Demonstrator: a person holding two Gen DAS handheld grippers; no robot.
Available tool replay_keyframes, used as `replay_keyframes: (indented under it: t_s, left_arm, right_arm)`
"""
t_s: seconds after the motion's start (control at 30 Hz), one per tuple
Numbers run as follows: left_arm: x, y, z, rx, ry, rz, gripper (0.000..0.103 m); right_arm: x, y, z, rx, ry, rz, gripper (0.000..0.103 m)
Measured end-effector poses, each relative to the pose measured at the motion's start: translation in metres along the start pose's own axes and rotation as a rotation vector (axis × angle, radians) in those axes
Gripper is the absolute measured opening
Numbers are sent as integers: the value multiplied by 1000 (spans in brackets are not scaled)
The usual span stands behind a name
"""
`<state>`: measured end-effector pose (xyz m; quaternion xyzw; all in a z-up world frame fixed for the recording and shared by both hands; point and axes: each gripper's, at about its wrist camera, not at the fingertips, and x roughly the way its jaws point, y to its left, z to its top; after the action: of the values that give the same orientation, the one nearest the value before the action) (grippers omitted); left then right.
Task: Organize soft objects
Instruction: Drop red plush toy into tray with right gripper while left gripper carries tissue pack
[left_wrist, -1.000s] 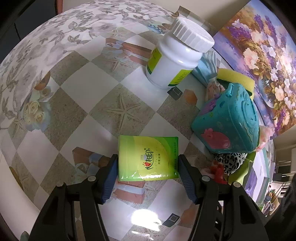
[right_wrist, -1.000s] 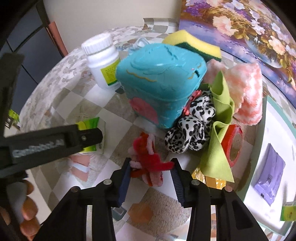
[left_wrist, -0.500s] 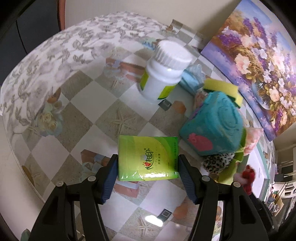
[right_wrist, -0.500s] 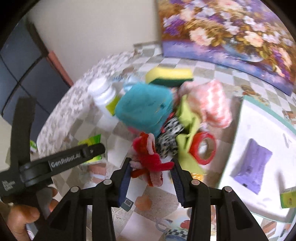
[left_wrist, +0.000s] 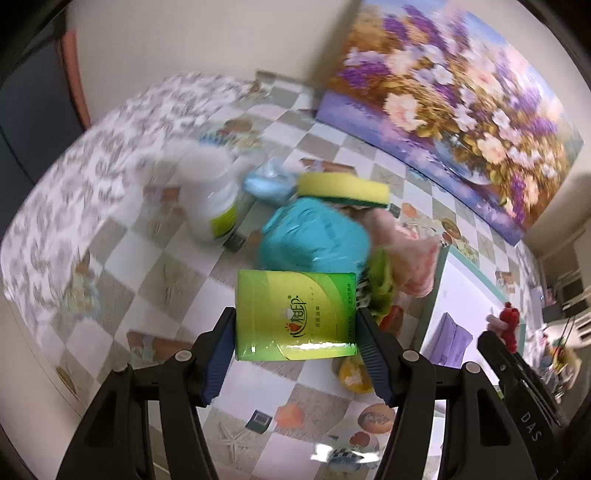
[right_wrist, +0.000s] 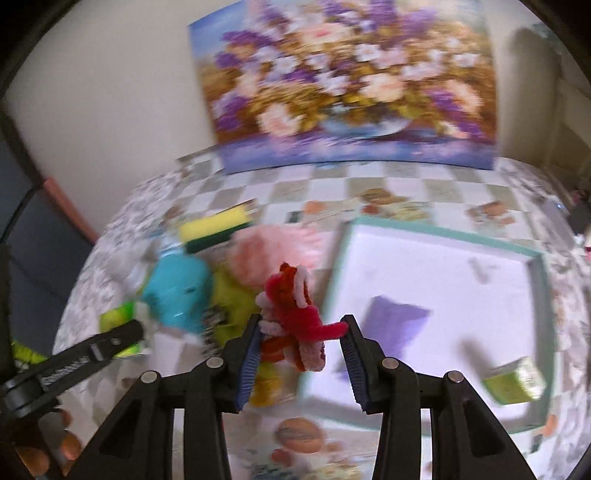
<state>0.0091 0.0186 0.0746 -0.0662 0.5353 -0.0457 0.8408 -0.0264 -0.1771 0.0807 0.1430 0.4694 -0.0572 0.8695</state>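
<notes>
My left gripper (left_wrist: 295, 334) is shut on a green tissue pack (left_wrist: 295, 314) and holds it in the air above the checkered table. My right gripper (right_wrist: 301, 338) is shut on a red and pink fuzzy toy (right_wrist: 293, 314), lifted near the left rim of the white tray (right_wrist: 436, 280). That toy (left_wrist: 508, 325) also shows at the right of the left wrist view, over the tray (left_wrist: 465, 291). Behind lies a pile of a teal soft block (left_wrist: 314, 236), a yellow sponge (left_wrist: 343, 188) and a pink fluffy cloth (left_wrist: 410, 254).
A white bottle (left_wrist: 208, 199) stands left of the pile. In the tray lie a purple pack (right_wrist: 395, 317) and a small green pack (right_wrist: 515, 380). A flower painting (right_wrist: 347, 85) leans on the wall behind. A hand (right_wrist: 40, 454) holds the left gripper's handle.
Both grippers rose off the table with their loads and swung right toward the tray. The pile now sits farther below, and the tray has come into full view.
</notes>
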Motion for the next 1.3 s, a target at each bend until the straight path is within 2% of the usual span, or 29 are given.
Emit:
replay_keyframes:
  t_s: [0.13,0.37,0.5,0.73,0.87,0.97,1.1,1.3]
  left_arm:
    - [-1,-27,11,41,1,-10,65]
    - [2,-91,19,129,7,-30,65]
    - [15,-129,20,166,28,-68,65]
    - [39,-177,18,204,57,-82,65]
    - [52,-196,16,227,75,-103,65]
    - [64,-208,13,238,91,-121,65]
    - [84,-220,10,249,124,-133,65]
    - [109,-236,5,272,164,-157,65]
  right_arm:
    - [-3,-28,6,38,-7,-77,45]
    - [-4,-79,16,168,1,-119,45]
    - [1,-107,18,241,23,-129,45]
    - [6,-156,21,352,41,-182,45]
    - [8,-187,19,428,35,-204,45]
    - [5,-205,19,448,36,-274,45]
    - [5,-223,20,480,23,-277,45]
    - [28,-235,14,503,81,-283,47]
